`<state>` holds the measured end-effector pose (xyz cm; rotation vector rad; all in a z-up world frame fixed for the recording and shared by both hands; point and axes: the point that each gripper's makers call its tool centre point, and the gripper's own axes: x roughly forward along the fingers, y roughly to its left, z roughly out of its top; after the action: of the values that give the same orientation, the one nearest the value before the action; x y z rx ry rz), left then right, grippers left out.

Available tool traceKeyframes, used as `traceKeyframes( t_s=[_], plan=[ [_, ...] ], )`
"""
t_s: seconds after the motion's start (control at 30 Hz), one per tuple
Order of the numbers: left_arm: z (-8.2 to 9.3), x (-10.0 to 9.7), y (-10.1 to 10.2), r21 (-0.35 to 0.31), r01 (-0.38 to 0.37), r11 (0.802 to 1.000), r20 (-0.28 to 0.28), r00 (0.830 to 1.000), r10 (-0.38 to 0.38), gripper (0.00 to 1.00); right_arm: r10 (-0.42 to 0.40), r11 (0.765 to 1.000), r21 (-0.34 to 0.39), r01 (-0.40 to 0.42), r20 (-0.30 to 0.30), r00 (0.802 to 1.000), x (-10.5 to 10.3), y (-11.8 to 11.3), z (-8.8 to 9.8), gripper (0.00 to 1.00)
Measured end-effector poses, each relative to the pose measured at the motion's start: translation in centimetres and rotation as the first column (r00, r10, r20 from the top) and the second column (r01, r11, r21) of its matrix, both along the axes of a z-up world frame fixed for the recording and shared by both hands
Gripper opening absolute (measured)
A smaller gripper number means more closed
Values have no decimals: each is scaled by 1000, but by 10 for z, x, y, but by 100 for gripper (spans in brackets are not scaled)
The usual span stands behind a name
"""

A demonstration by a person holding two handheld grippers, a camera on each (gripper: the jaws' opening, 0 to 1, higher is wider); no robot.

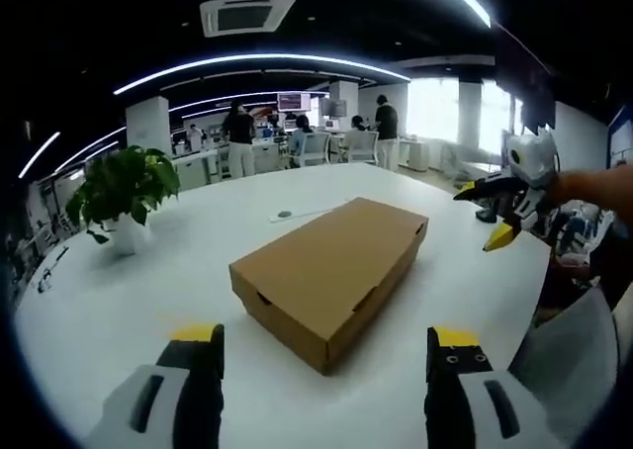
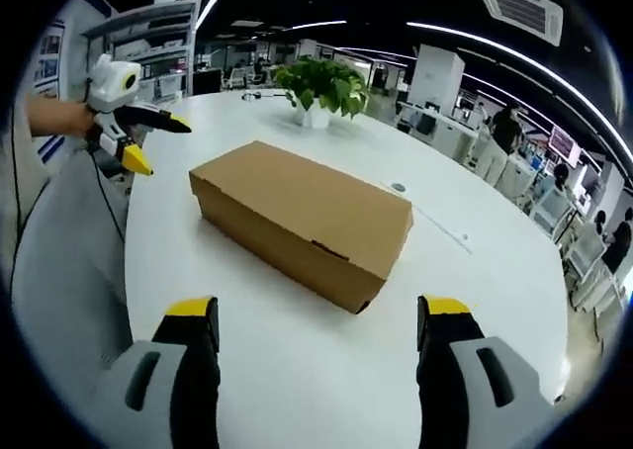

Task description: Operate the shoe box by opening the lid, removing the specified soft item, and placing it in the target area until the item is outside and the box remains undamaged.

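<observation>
A brown cardboard shoe box (image 1: 326, 271) lies with its lid down in the middle of a white round table (image 1: 119, 301). My left gripper (image 1: 326, 342) is open, its yellow-tipped jaws spread wide just short of the box's near corner. In the right gripper view the same box (image 2: 302, 222) lies ahead of my right gripper (image 2: 318, 311), which is also open and holds nothing. Each gripper appears in the other's view, held by a hand off the table's edge: the right gripper (image 1: 485, 212) at the right, the left gripper (image 2: 160, 145) at the left. The box's contents are hidden.
A potted green plant (image 1: 124, 187) (image 2: 321, 88) stands on the table beyond the box. A small round disc (image 1: 285, 214) (image 2: 398, 186) with a thin cable lies behind the box. A grey chair (image 1: 569, 360) (image 2: 59, 261) stands at the table's edge. People stand at desks far behind.
</observation>
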<state>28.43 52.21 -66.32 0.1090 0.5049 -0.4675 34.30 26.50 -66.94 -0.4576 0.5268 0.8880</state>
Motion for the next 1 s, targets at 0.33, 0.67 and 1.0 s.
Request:
traceKeyframes(
  t_s=[0.33,0.67,1.0],
  plan=[
    [-14,9,14,-23,-98,995,-18,995,97,74,81,993,-85,-77,43,996,32,-1,-12,67],
    [-26,17,6,9,-103,995,-24,994,104,71,104,990,-98,-103,14,994,57,1,-25,59],
    [-37,26,-5,4,-119,993,-38,992,119,63,109,987,-117,-110,-13,994,67,8,-37,52]
  ],
)
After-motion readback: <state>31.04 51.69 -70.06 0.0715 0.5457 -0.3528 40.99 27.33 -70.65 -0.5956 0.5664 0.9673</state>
